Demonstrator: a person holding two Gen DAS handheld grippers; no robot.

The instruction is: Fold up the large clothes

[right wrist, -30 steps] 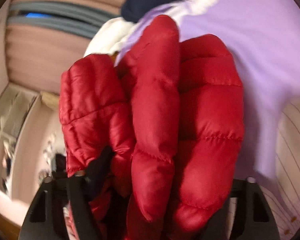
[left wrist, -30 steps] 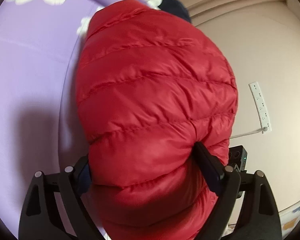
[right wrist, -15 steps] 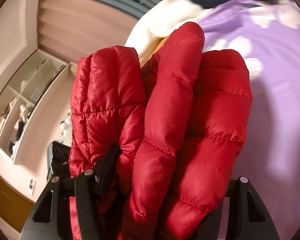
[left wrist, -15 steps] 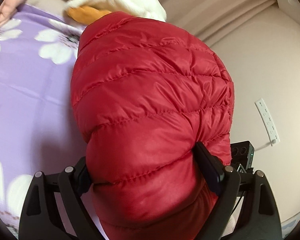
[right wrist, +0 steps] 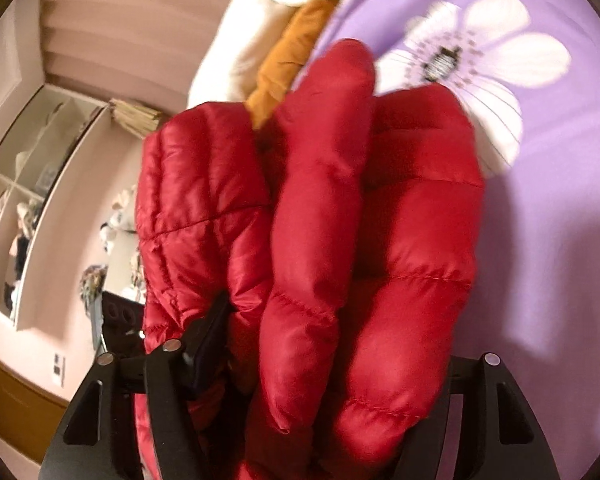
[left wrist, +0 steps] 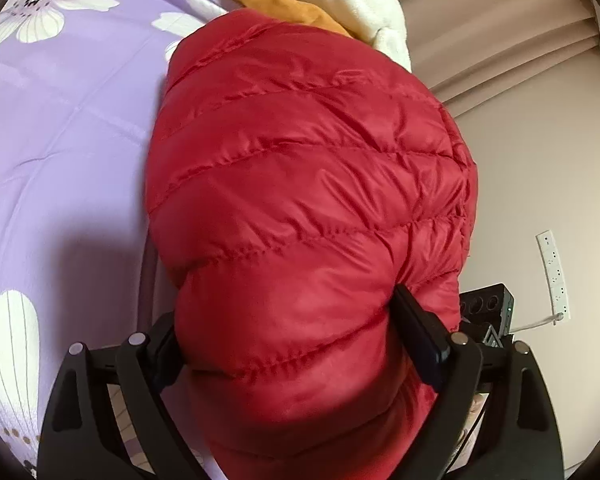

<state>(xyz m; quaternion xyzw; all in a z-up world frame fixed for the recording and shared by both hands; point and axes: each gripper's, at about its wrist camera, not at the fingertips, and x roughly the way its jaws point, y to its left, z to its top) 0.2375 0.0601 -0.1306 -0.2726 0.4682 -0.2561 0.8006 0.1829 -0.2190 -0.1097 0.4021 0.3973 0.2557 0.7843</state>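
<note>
A red quilted puffer jacket (left wrist: 308, 208) fills the left wrist view, bundled and held above the purple flowered bed cover (left wrist: 60, 120). My left gripper (left wrist: 296, 340) is shut on a thick fold of it, one finger on each side. In the right wrist view the same red jacket (right wrist: 320, 240) hangs in several bunched folds. My right gripper (right wrist: 324, 344) is shut on these folds. Its left finger (right wrist: 208, 332) presses into the fabric; the right finger is hidden behind the jacket.
A white fleece garment with an orange lining (left wrist: 324, 4) lies at the bed's far edge, also in the right wrist view (right wrist: 284, 60). Beige curtains (left wrist: 500, 40), a wall power strip (left wrist: 554, 272) and open shelves (right wrist: 28, 184) lie beyond the purple bed cover (right wrist: 540, 160).
Both grippers have carried the jacket over the bed toward the white and orange garment, which now shows closer. The grip on the jacket is unchanged.
</note>
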